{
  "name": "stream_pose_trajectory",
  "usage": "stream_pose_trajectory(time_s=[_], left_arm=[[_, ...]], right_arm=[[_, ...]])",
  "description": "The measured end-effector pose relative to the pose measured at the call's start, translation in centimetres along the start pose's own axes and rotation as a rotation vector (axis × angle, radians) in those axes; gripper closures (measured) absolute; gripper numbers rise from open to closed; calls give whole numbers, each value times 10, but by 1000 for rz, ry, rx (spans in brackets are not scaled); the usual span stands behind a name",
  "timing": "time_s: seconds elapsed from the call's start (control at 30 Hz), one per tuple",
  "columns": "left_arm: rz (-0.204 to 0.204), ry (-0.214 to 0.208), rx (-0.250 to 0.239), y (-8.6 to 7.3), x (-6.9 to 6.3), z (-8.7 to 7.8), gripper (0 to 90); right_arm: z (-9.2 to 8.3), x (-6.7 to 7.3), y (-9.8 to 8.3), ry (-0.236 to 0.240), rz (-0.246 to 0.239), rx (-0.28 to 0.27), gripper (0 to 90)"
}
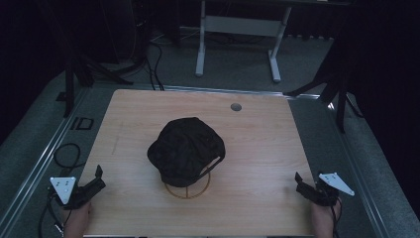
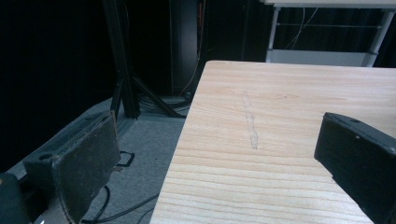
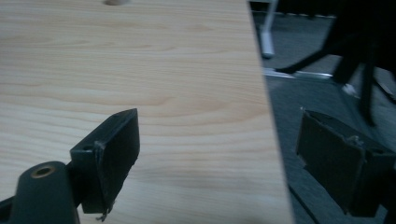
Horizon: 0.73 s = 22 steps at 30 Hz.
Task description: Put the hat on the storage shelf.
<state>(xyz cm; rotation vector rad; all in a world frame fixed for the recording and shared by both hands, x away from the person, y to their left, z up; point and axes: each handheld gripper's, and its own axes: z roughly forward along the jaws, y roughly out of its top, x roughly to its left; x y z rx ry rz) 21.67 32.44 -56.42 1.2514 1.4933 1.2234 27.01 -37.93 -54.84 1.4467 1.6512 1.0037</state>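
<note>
At table centre, a black fabric cap [image 1: 185,148] with a crumpled crown sat on a round wire stand [image 1: 188,188], upon the pale wood-grain table [image 1: 257,148]. Left gripper [image 1: 91,186] and right gripper [image 1: 307,188] rested at the near corners, well apart from the cap, jaws of both spread wide. Left gripper view showed a faint scratch [image 2: 251,123] on the tabletop.
</note>
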Motion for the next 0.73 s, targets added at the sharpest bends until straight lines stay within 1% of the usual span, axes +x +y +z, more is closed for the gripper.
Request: stream_pose_trajectory(time_s=[0.03, 0.07, 0.1, 0.13, 0.17, 0.23, 0.33, 0.37, 0.47, 0.53, 0.6, 0.73], left_arm=[[0, 0, 0, 0, 0, 0, 6], [0, -1, 0, 0, 0, 0, 6], [0, -1, 0, 0, 0, 0, 7], [0, -1, 0, 0, 0, 0, 7], [-1, -1, -1, 0, 0, 0, 6], [-1, -3, -2, 0, 0, 0, 6], [-1, -2, -3, 0, 0, 0, 6], [-1, -2, -3, 0, 0, 0, 6], [-3, -3, -3, 0, 0, 0, 6], [-4, -2, -2, 0, 0, 0, 6], [-3, -2, -2, 0, 0, 0, 6], [-3, -2, -2, 0, 0, 0, 6]], right_arm=[[-1, -2, -1, -16, 12, 0, 134], [-1, -2, -1, -16, 12, 0, 134], [-3, -6, -2, -51, 35, -4, 134], [-3, -6, -2, -51, 35, -4, 134], [-4, -9, -4, -83, 47, 4, 135], [-3, -10, -6, -108, 42, 18, 135], [-3, -11, -7, -120, 42, 23, 135], [-3, -12, -8, -142, 54, 29, 135], [-3, -14, -8, -182, 59, 29, 136], [-3, -14, -8, -182, 64, 30, 136], [-3, -14, -8, -189, 58, 32, 136], [-2, -13, -8, -185, 52, 34, 137]])
